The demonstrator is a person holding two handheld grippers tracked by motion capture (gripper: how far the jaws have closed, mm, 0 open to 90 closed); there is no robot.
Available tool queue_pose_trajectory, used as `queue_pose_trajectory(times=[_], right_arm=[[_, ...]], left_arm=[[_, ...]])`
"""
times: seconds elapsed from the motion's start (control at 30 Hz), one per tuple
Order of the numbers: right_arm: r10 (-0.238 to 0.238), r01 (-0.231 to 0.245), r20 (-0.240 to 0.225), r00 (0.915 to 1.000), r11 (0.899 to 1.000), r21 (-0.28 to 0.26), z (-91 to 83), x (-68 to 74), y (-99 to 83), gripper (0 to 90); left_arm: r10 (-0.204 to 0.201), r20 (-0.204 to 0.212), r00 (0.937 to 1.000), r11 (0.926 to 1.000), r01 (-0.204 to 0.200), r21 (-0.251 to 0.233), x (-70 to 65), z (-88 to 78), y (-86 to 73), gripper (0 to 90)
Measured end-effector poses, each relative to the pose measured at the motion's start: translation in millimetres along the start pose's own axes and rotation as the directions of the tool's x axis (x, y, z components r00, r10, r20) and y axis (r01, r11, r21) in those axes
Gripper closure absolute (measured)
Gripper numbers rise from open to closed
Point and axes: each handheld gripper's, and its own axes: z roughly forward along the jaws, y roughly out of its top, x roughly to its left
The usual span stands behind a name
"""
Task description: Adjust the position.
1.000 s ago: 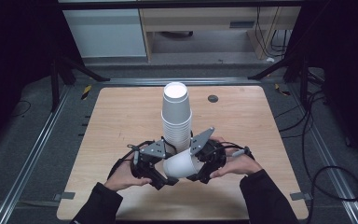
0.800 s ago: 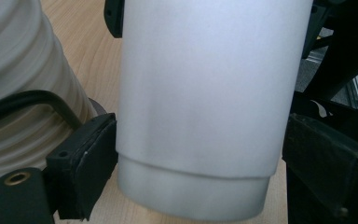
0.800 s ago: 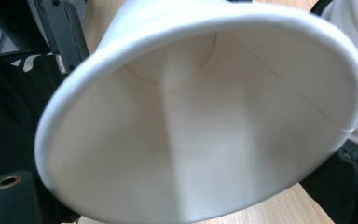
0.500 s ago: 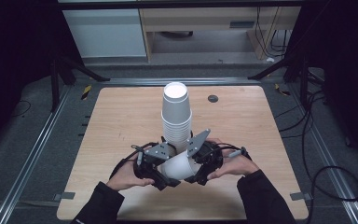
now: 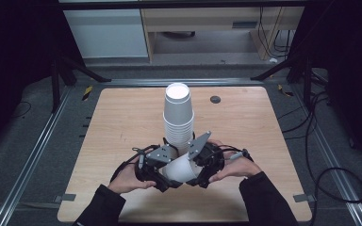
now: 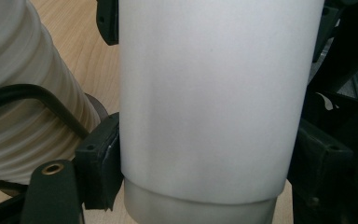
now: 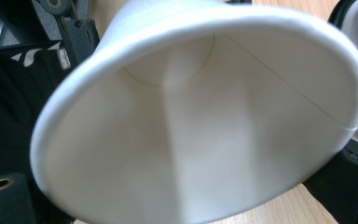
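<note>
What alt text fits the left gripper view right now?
A white paper cup stands upright between the left gripper's black jaws, both pads against its wall. At the left edge rises a ribbed stack of cups on the wooden table.

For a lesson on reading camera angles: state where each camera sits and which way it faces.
High view: above the person's side, looking forward and down on the table; both forearms, left tongs, right tongs.
Left gripper view: on the left tongs, facing the paper cup wall between its jaws.
Right gripper view: on the right tongs, facing the cup's open mouth.
Shared: that cup and the cup stack.
</note>
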Motion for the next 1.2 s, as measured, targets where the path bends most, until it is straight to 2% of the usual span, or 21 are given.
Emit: queue_pose_trajectory(times=[0.23, 0.47, 0.63, 0.8, 0.83, 0.9, 0.97, 1.07, 1.13, 1.2], right_arm=[[0.028, -0.028, -0.002, 0.9996, 0.995, -0.094, -10.0, 1.1, -2.4, 3.0], [0.090, -0.083, 0.032, 0.9954, 0.978, -0.189, -30.9, -1.9, -12.0, 2.5], [0.148, -0.129, 0.065, 0.9868, 0.961, -0.244, -41.0, -3.1, -25.5, 2.5], [0.203, -0.173, 0.071, 0.9767, 0.939, -0.298, -45.3, -2.0, -38.5, 2.4], [0.203, -0.173, 0.071, 0.9767, 0.939, -0.298, -45.3, -2.0, -38.5, 2.4], [0.224, -0.191, 0.067, 0.9723, 0.927, -0.324, -45.6, -0.4, -43.9, 2.4], [0.229, -0.195, 0.065, 0.9713, 0.923, -0.330, -45.5, 0.1, -45.2, 2.4], [0.248, -0.209, 0.065, 0.9666, 0.910, -0.359, -43.7, 2.4, -48.9, 2.5], [0.262, -0.222, 0.054, 0.9635, 0.895, -0.387, -43.3, 2.9, -50.6, 2.5], [0.272, -0.229, 0.051, 0.9608, 0.885, -0.406, -42.9, 3.8, -51.8, 2.5]], left_arm=[[-0.007, -0.002, 1.0000, 1.0000, 0.007, 0.004, 1.2, -2.9, -3.4, 22.3], [-0.046, -0.031, 0.9984, 0.9986, 0.046, -0.027, 5.2, -11.8, -15.6, 22.2], [-0.084, -0.049, 0.9953, 0.9940, 0.080, -0.074, 5.7, -18.6, -25.5, 22.1], [-0.101, -0.062, 0.9930, 0.9890, 0.093, -0.115, 5.9, -22.6, -30.2, 22.1], [-0.101, -0.062, 0.9930, 0.9890, 0.093, -0.115, 5.9, -22.6, -30.2, 22.1], [-0.107, -0.061, 0.9924, 0.9845, 0.097, -0.146, 5.3, -23.9, -29.7, 22.1], [-0.108, -0.060, 0.9923, 0.9830, 0.098, -0.155, 5.0, -23.8, -29.2, 22.0], [-0.098, -0.068, 0.9928, 0.9812, 0.085, -0.173, 2.8, -20.5, -25.7, 22.0], [-0.093, -0.067, 0.9935, 0.9814, 0.080, -0.175, 1.9, -18.5, -23.9, 22.0], [-0.089, -0.066, 0.9938, 0.9807, 0.076, -0.180, 1.0, -16.0, -23.0, 22.0]])
